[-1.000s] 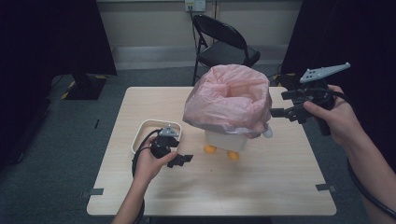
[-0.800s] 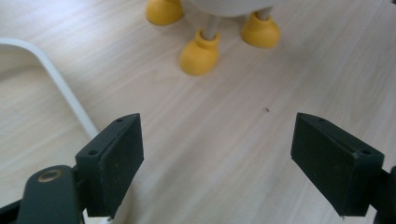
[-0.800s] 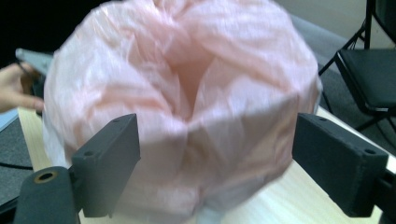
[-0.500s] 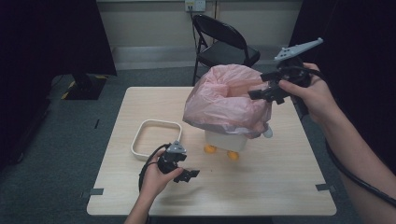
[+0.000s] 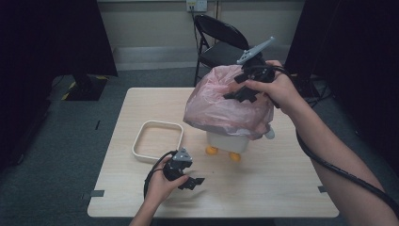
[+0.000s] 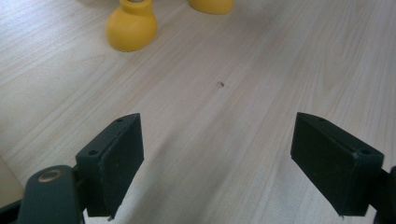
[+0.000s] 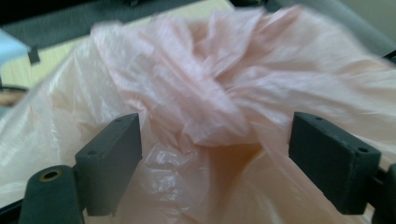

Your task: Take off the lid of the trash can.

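So far nothing gripped: my right gripper gapes over the pink bin liner; left gripper wide, idle at 7 o'clock.

A pink bag of thin, crinkled, see-through plastic lines a small white bin. Its top is bunched and folded over the rim, draping down the bin's sides and hiding most of it. The bin stands upright on two yellow feet, right of the table's middle, nearer the far edge. In the right gripper view the bag's folds gather into a twisted knot.
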